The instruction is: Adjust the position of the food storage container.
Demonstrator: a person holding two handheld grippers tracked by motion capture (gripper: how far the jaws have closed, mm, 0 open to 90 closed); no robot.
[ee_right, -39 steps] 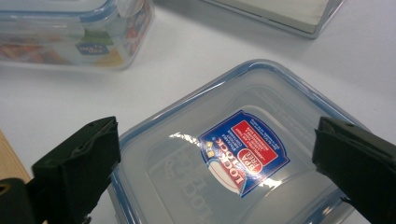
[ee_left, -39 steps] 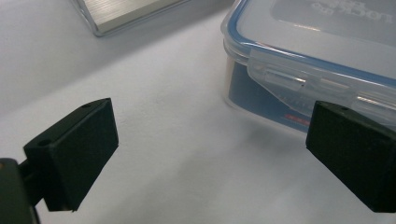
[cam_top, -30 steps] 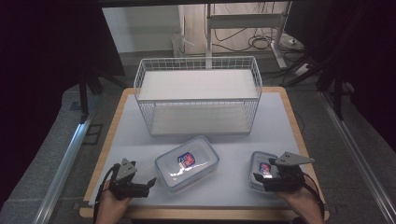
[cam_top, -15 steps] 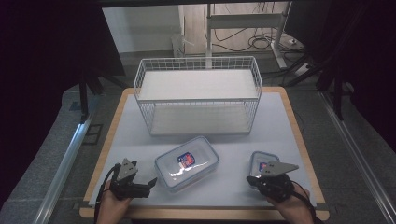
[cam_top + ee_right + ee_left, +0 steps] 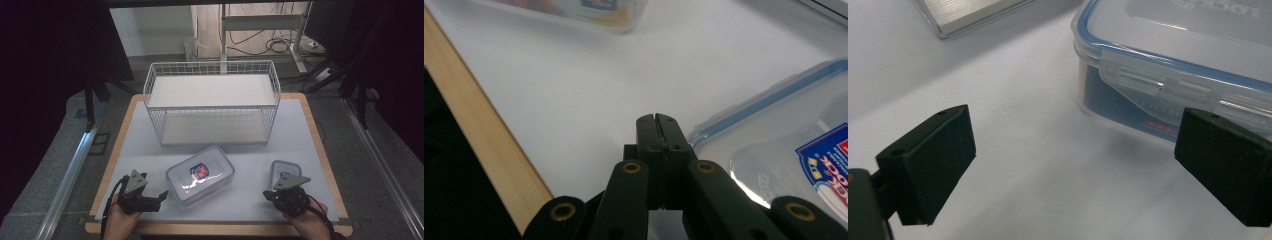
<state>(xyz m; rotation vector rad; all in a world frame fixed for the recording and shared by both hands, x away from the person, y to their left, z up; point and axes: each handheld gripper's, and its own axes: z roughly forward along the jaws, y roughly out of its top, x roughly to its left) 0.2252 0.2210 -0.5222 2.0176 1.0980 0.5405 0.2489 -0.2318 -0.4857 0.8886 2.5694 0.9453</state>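
Note:
A large clear lidded container (image 5: pixel 200 174) with a red and blue label lies at the front middle of the white mat. My left gripper (image 5: pixel 161 197) stands just left of it, jaws open and aimed at its near end. In the left gripper view the left gripper (image 5: pixel 1073 170) has bare mat between its pads and the container's latched side (image 5: pixel 1188 65) ahead on the right. A small blue-rimmed container (image 5: pixel 284 171) sits at the front right. My right gripper (image 5: pixel 269 196) is shut with nothing in it, just in front of that box. In the right gripper view the right gripper (image 5: pixel 658 121) shows pressed tips beside the small container (image 5: pixel 784 145).
A white wire rack (image 5: pixel 210 65) with two shelves stands at the back middle of the table. The table's wooden front edge (image 5: pixel 215 229) runs just before both hands, and the same wooden edge (image 5: pixel 484 145) lies close beside the right jaws. Dark floor and metal rails flank the table.
My right gripper has shifted a little left and back toward the front edge, uncovering more of the small container. The left gripper and both containers have stayed put.

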